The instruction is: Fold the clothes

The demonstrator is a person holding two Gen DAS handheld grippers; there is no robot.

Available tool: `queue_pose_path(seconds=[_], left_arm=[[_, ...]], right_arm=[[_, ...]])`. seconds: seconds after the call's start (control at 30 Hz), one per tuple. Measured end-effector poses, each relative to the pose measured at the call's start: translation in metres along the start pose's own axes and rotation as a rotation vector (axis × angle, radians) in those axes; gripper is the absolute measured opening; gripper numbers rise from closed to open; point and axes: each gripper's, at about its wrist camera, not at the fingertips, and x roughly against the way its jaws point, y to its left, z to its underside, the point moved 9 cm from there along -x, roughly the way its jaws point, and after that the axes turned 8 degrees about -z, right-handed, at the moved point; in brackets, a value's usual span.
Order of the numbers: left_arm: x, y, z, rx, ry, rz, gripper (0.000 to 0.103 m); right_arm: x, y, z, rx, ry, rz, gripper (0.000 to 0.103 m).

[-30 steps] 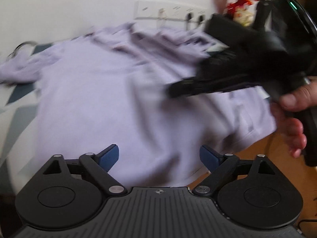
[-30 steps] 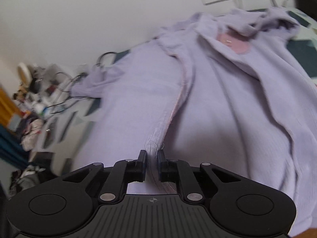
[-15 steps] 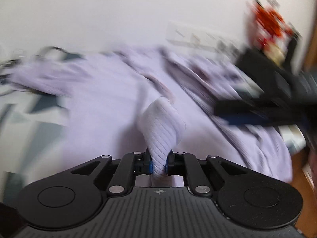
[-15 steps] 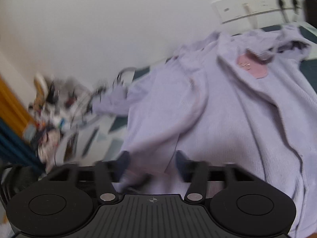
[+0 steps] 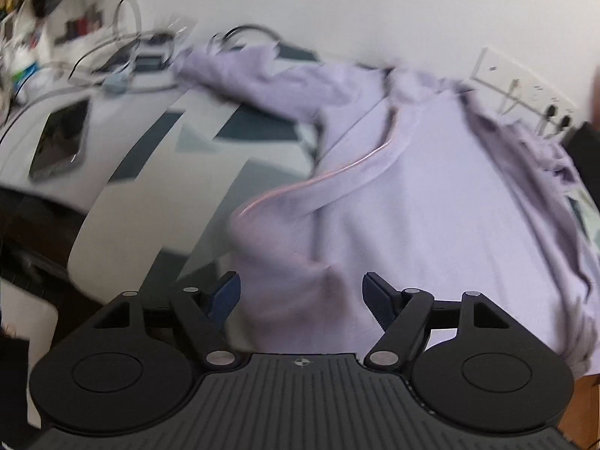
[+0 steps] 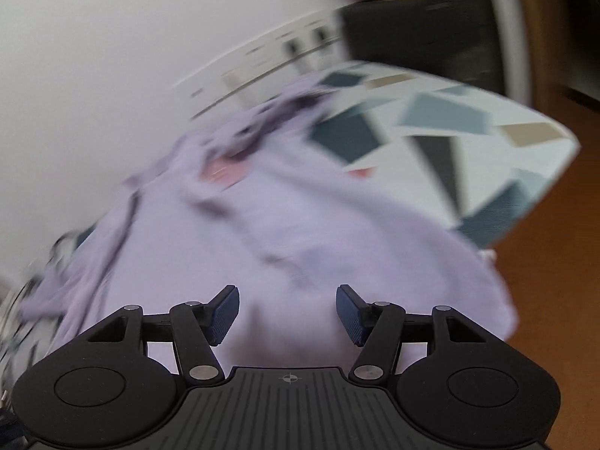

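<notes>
A lilac ribbed garment (image 5: 431, 195) lies spread on a table with a white, teal and grey patterned cover (image 5: 157, 157). One sleeve stretches to the far left, and a pink-edged hem fold curves toward me. My left gripper (image 5: 302, 296) is open just above the near fold, holding nothing. In the right wrist view the same garment (image 6: 300, 232) shows a pink label near its collar. My right gripper (image 6: 287, 311) is open over the garment's near part, empty. Both views are blurred.
A phone (image 5: 60, 138) lies on the table at the left, beside cables and clutter (image 5: 112, 60). A white socket strip (image 5: 525, 90) runs along the wall. The table's right corner (image 6: 525, 142) stands over an orange-brown floor (image 6: 555, 262). A black box (image 6: 420, 33) stands behind.
My left gripper was shut on a garment fold half a second ago and has let it go. My right gripper let go earlier and has swung right. The fold now lies on the garment.
</notes>
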Motion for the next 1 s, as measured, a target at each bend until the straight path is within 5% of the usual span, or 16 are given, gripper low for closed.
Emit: queue_pose_path(seconds=[0.23,0.33,0.47,0.57,0.7,0.83,1.0], left_arm=[[-0.006,-0.084,-0.066,-0.052,-0.022,0.162,0.076],[-0.021,-0.142,-0.093,-0.078,0.057,0.235,0.076],[-0.04,-0.22,-0.139,-0.093,0.12,0.316,0.076],[-0.052,-0.27,-0.166,-0.162,0.095,0.308,0.076],[-0.073,-0.308,-0.183,-0.219,0.095,0.279,0.077],[-0.107,-0.33,-0.194,-0.273,0.117,0.246,0.078],[-0.17,-0.365,-0.196,-0.393,0.167,0.187,0.077]], right_arm=[[0.009,-0.069,-0.002,-0.107,-0.106,0.178,0.063],[-0.006,-0.057,-0.006,-0.058,-0.041,0.109,0.062],[-0.026,-0.041,-0.011,0.01,0.05,0.011,0.031],[-0.027,-0.014,-0.008,-0.019,0.127,-0.191,0.011],[-0.034,0.023,0.007,0.095,0.291,-0.335,0.013],[-0.029,0.017,-0.013,0.043,0.177,-0.268,0.041],[-0.041,0.01,-0.011,0.035,0.162,-0.178,0.046]])
